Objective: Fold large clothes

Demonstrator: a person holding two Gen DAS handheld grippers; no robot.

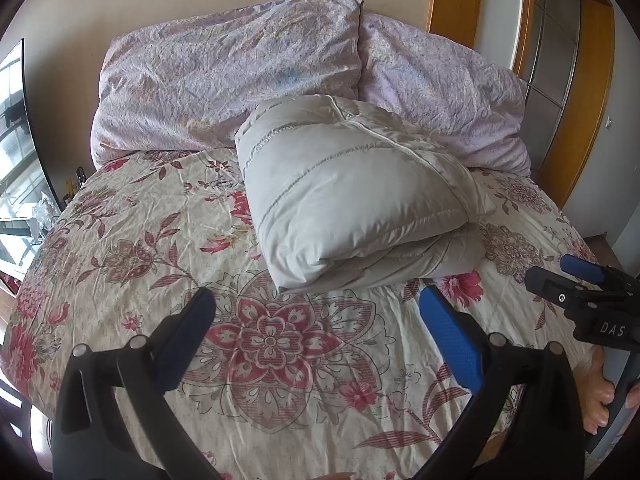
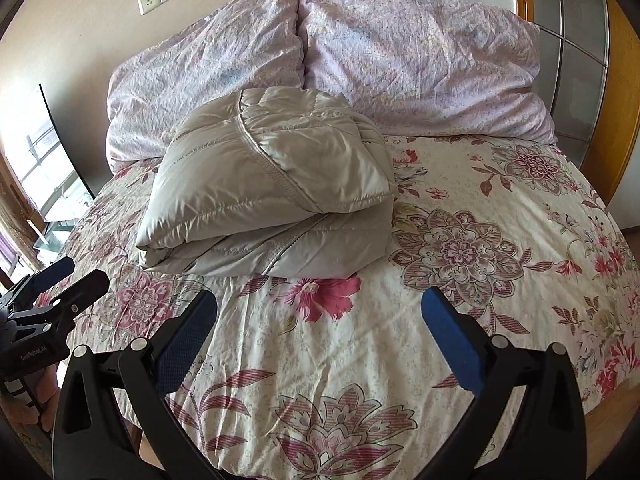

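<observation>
Both grippers, left and right, hang spread and empty over the bed's near edge; your folded jacket lies ahead mid-bed, touching the pillows, roughly equally near both.

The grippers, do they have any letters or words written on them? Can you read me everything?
"DAS": white letters on the black body of the right gripper, seen from the left wrist view.
A small white label on the black body of the left gripper, seen from the right wrist view: too blurred to read.
No writing shows on the folded grey puffer jacket or the floral bedsheet.
</observation>
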